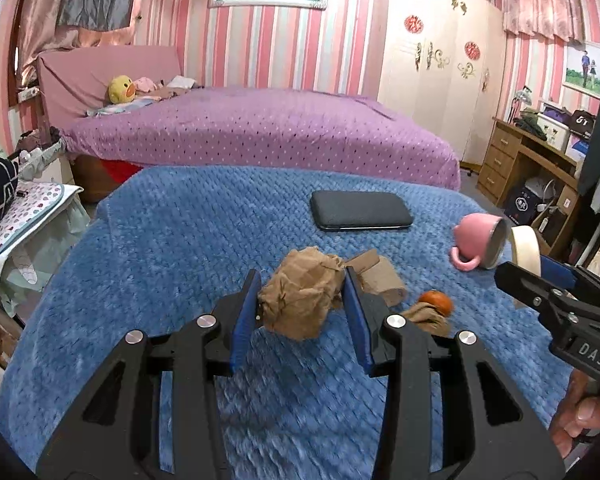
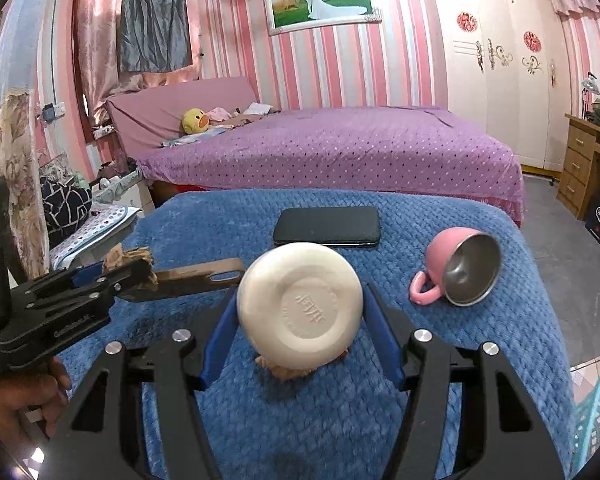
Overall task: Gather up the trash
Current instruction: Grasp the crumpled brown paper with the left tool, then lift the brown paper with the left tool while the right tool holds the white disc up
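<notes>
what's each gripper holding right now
Left gripper: shut on the crumpled brown paper ball.
Right gripper: shut on the cream round paper cup.

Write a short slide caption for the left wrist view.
Left gripper clamps crumpled brown paper above the blue blanket.

The left gripper (image 1: 302,294) is closed on a paper wad (image 1: 300,296), its blue pads pressing both sides, held level above the worktop. The right gripper (image 2: 300,300) clamps a white bowl (image 2: 300,304) between its fingers, beside the left.
</notes>
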